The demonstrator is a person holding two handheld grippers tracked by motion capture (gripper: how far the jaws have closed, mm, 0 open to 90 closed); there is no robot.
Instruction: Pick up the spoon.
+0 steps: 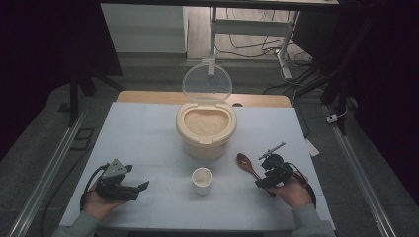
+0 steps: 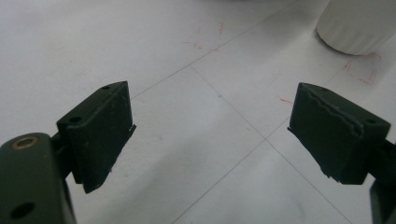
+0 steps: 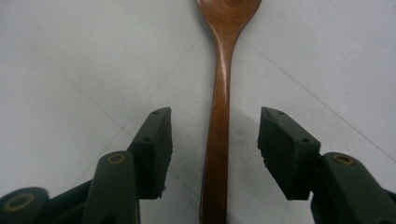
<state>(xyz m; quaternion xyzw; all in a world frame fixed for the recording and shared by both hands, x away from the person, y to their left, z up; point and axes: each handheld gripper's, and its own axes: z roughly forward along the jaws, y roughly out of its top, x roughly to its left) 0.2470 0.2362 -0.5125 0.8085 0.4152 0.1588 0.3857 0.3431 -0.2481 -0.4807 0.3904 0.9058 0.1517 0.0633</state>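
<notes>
Two black jaws of the right gripper (image 3: pixel 214 149) stood apart on either side of a wooden spoon (image 3: pixel 220 116), clear table showing between each pad and the handle, so nothing was clamped yet. The spoon's long axis ran straight away from the gripper, in line with it, the handle passing down the middle of the gap and the bowl at the far end. That alignment is what a grasp would seem to depend on: the pads faced the handle's two sides squarely and needed only to close.

In the high view, the spoon (image 1: pixel 245 163) lay on the white table (image 1: pixel 148 128) at the person's right, bowl toward the rice bin (image 1: pixel 206 127), whose clear lid (image 1: pixel 207 81) stood open. A small white cup (image 1: pixel 202 180) sat near the spoon, between the hands. The left gripper (image 1: pixel 141 186), released and empty, rested well apart on the far side of the cup, so the right hand was plainly the nearer one.
</notes>
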